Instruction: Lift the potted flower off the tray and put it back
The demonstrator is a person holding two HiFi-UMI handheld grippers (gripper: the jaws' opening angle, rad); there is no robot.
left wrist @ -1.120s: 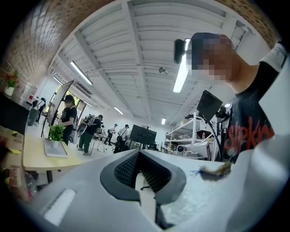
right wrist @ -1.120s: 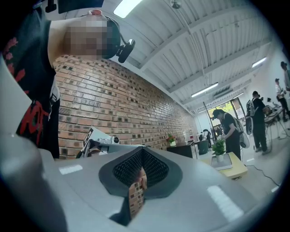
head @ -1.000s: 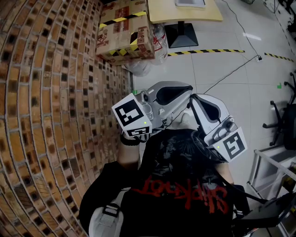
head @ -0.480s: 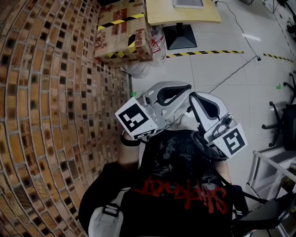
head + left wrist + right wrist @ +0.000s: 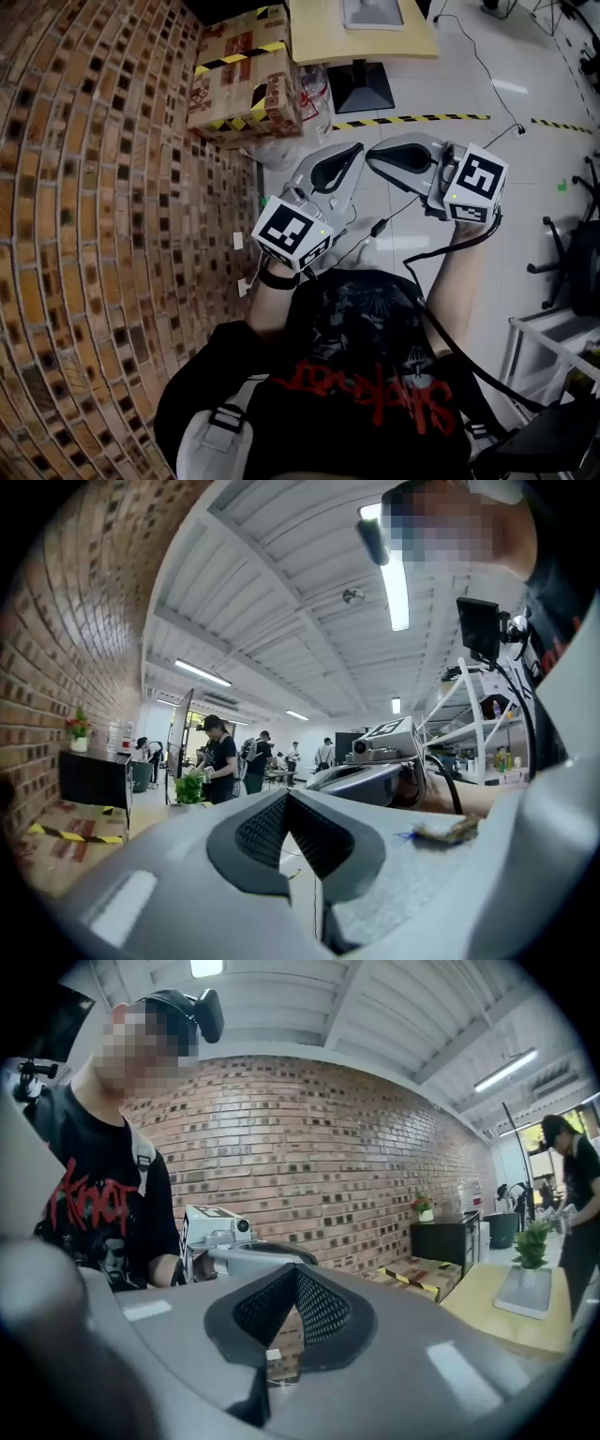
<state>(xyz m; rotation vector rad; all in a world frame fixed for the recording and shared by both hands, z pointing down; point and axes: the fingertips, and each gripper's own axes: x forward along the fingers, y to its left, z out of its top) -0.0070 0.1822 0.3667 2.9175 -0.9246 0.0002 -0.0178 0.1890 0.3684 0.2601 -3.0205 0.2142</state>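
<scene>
Red-brown brick wall (image 5: 94,187) fills the left of the head view, with pale floor tiles (image 5: 525,244) to the right and a taped cardboard box (image 5: 244,80) against the wall at the top. Beside the box stands a yellow bench (image 5: 319,37), and a grey tray (image 5: 372,11) lies on it at the frame's upper edge; the plant itself cannot be made out from up there. The right gripper view supplies it: the potted flower (image 5: 532,1239), green and leafy, stands upright on that tray, well apart from both grippers, with a person (image 5: 574,1185) just beside it at the frame's right edge. That view alone also shows a second small plant (image 5: 424,1207) on a black cabinet (image 5: 450,1241) by the wall. In the head view the left gripper (image 5: 354,150) and right gripper (image 5: 373,157) are held out over the floor in front of a black shirt (image 5: 375,375), their tips near each other. Each gripper view looks at its own jaws: the left jaws are clenched tip to tip with nothing between them, and the right jaws are likewise pressed together and empty. The left gripper view faces down the room instead, showing a ceiling light (image 5: 394,583), several people (image 5: 220,761) standing in the distance and white shelving (image 5: 469,733) at the right.
</scene>
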